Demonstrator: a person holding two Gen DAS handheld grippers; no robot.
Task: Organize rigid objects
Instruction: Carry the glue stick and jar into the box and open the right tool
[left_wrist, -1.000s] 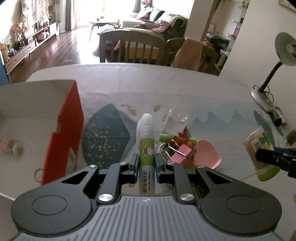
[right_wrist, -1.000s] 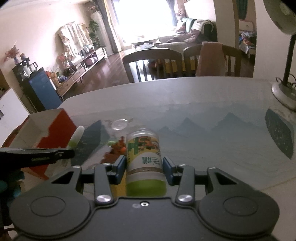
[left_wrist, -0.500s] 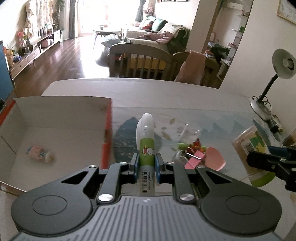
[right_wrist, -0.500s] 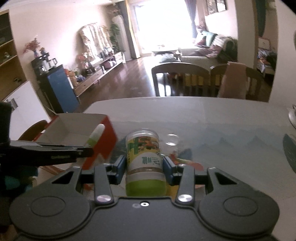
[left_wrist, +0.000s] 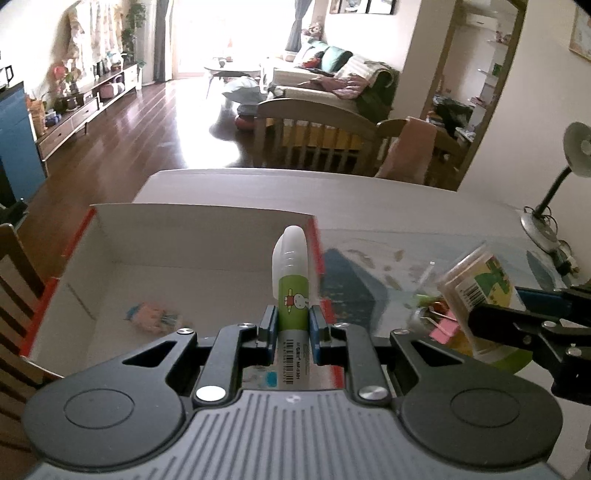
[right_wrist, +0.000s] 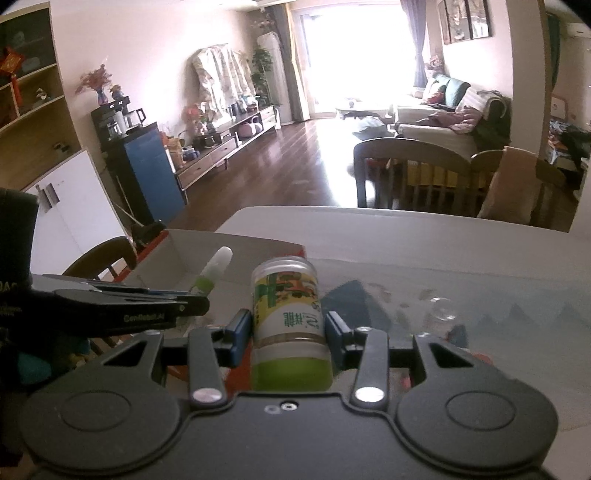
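patterned table (left_wrist: 424, 229) bears a red-edged box (left_wrist: 207, 240) before wooden chairs (left_wrist: 314, 122).

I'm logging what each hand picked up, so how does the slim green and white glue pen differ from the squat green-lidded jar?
The green and white glue pen is thin with a translucent cap; the clear, green-lidded jar is wide and squat. The left gripper pinches the pen, the right gripper the jar. Both are clamped, pointing away from their cameras.
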